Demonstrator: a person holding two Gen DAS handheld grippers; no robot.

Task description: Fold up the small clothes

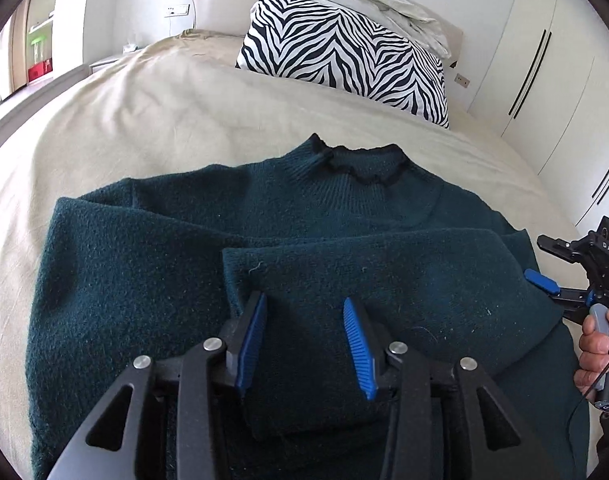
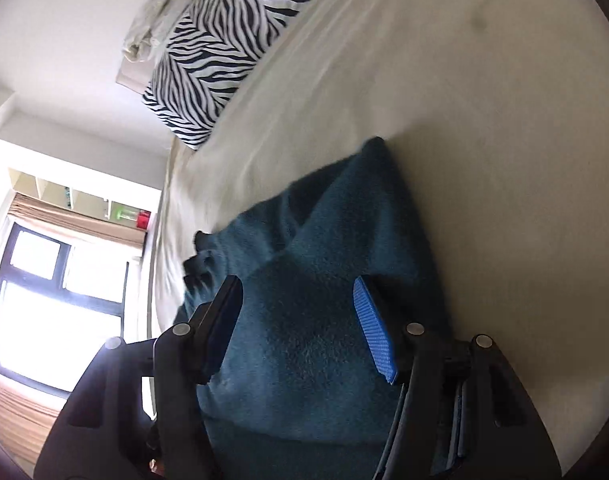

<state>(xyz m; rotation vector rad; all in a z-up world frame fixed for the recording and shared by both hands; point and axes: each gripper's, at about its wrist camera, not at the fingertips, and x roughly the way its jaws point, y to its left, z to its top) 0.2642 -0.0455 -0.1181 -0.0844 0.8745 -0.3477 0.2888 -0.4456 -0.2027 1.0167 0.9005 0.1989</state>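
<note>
Sleeve folded across the sweater [image 1: 144, 280]; left gripper [image 1: 304, 344] spread above it, right gripper [image 2: 300, 328] spread too; next, grasp the hem.

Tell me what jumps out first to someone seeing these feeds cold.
The dark green sweater fills the near part of the beige bed, one sleeve folded across its chest. Behind it, a zebra-print pillow stands out at the head of the bed. The left claw hangs open above the folded sleeve, and the right claw is open over the sweater's edge.
</note>
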